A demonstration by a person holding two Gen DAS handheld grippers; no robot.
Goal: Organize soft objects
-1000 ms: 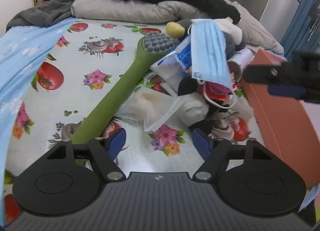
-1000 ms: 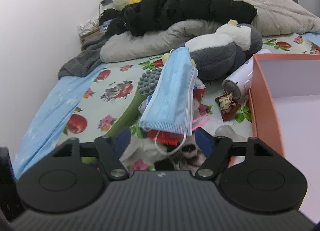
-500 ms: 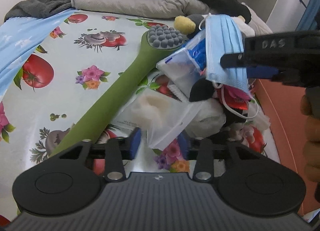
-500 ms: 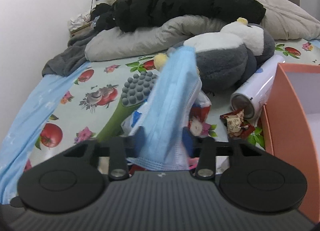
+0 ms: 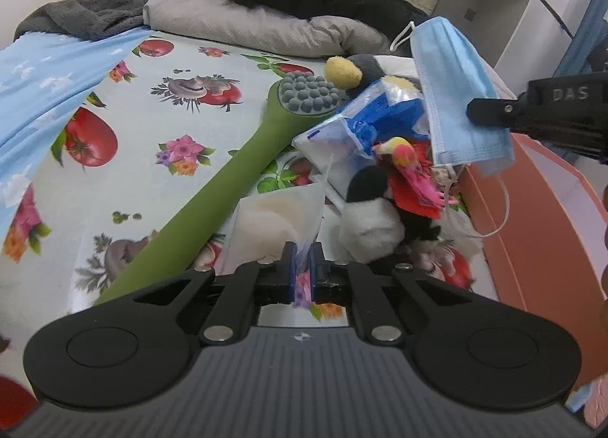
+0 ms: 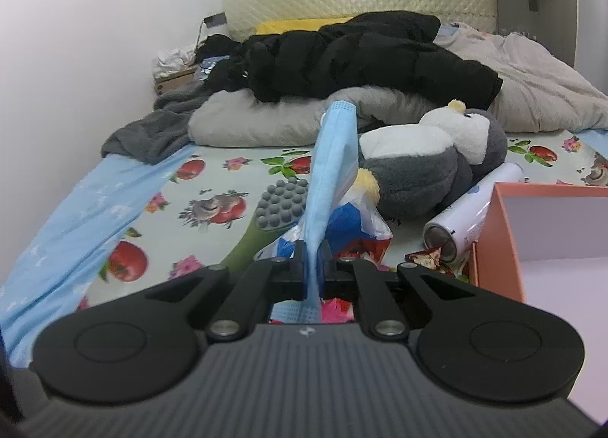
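Both tongs are clamping now: right tongs (image 6: 312, 265) gripping the blue mask (image 6: 330, 172), left tongs (image 5: 302, 267) pinching the clear bag (image 5: 273, 225) beside the orange box (image 6: 494, 233); probably lifting both boxward next.

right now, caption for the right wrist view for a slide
Right gripper shut on a blue mask, above the bed clutter beside an orange box.

Both tools matte black: ribbed housing, round side discs, silver pivot screws, blue pads (image 5: 290, 274). Right tool (image 5: 479, 108) body stamped "DAS".
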